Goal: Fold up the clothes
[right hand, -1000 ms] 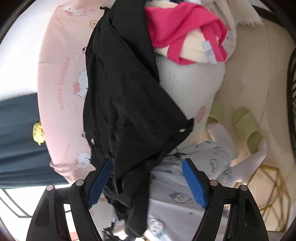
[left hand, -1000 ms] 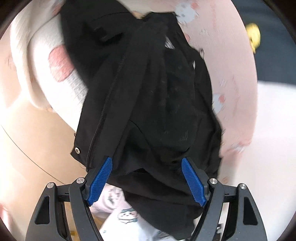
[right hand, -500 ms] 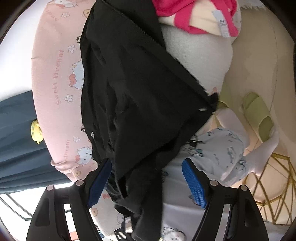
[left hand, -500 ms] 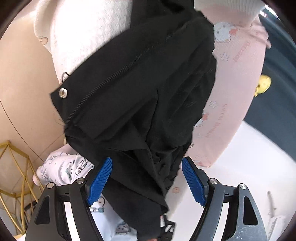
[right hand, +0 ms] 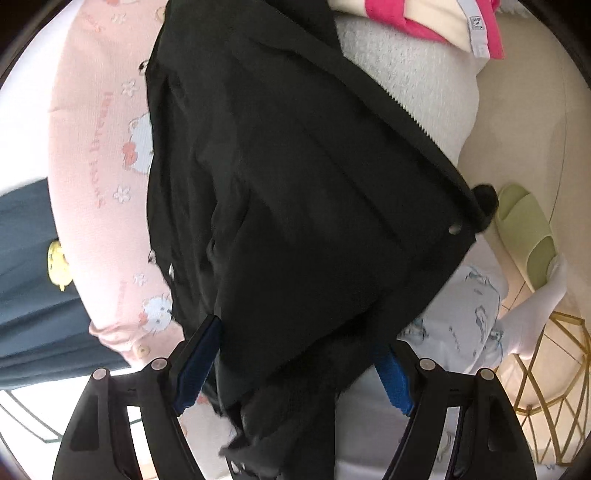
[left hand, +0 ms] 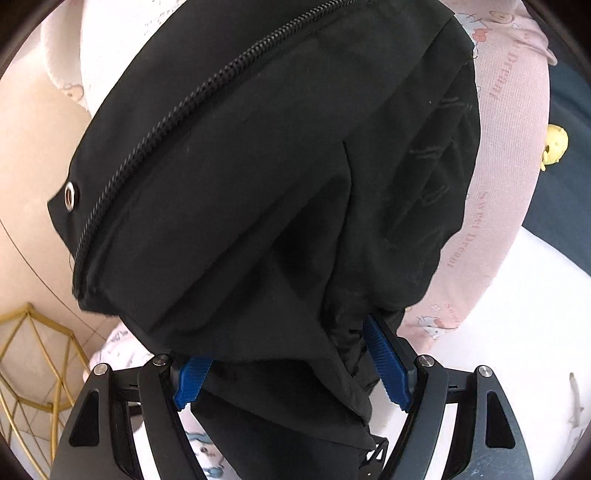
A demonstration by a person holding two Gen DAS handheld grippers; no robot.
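Closest to me, both tools sit with their blue pads spread wide, and black cloth drapes down through each gap. On the left tool the fabric hangs between the pads without either pad pressing it, so I judge the jacket lies over the tool and is not pinched. The right tool reads the same: pads well apart, a bunched black fold spilling between them and down past the frame. I can't see what bears the cloth's weight below either view.

The black jacket fills the middle of both views, its zipper running diagonally up the left view and a metal snap at the corner of its hem. It looks loose and creased, with no flat fold anywhere, so I take it as a garment being gathered or shaken out so an edge can be found.

Behind it lies a pink printed garment, spread under the jacket, with a dark blue cloth beyond that. On the other side a white fleecy piece and a pink-and-cream garment sit heaped together, likely the waiting pile.

Farthest out I see a pale printed garment, a green slipper on the floor and a gold wire frame.
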